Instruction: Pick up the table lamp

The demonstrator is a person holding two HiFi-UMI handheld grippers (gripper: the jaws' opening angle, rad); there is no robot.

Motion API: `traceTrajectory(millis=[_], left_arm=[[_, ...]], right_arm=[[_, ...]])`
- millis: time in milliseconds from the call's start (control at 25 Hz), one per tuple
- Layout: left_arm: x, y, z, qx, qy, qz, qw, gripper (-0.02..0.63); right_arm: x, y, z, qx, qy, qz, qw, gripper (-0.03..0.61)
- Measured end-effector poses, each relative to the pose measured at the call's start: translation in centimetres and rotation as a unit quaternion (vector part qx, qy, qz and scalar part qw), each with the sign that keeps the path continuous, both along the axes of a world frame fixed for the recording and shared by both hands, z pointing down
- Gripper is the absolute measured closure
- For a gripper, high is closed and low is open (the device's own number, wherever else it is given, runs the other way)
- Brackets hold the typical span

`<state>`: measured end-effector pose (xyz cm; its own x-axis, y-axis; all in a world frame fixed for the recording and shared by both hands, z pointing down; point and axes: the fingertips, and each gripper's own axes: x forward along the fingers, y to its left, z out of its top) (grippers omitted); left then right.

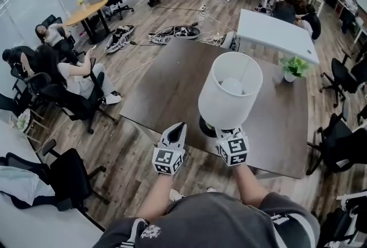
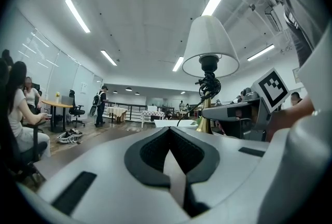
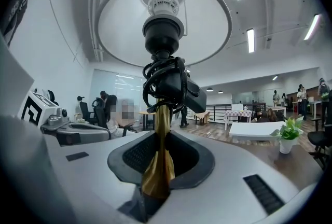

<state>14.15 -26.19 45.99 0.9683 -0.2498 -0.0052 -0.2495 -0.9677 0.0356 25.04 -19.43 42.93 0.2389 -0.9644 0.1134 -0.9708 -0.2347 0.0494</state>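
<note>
The table lamp has a white shade point(image 1: 230, 90), a gold stem point(image 3: 158, 166) and a dark base point(image 1: 206, 126). It stands upright, just over the near edge of the brown table point(image 1: 166, 86). My right gripper point(image 1: 225, 133) is shut on the gold stem, below the black socket with its coiled cord point(image 3: 168, 80). My left gripper point(image 1: 176, 128) is beside the lamp on its left, shut with nothing between its jaws. In the left gripper view the lamp shade point(image 2: 210, 44) rises to the right above my right gripper point(image 2: 236, 113). Whether the base touches the table is hidden.
A small potted plant point(image 1: 293, 67) stands at the table's far right. A white table point(image 1: 275, 34) lies beyond it. Office chairs and seated people point(image 1: 69, 77) are at the left, and a black chair point(image 1: 335, 146) at the right. Cables and bags point(image 1: 172, 33) lie on the floor.
</note>
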Motion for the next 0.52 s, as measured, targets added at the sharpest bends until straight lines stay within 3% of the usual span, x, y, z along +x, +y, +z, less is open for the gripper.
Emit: traceTrajectory(millis=[520], left_arm=[[0.31,0.52,-0.55,0.005,-0.002,0.0,1.0,0.604]], right_arm=[[0.06,0.2,-0.3,-0.001,0.004,-0.005,1.0,0.48]])
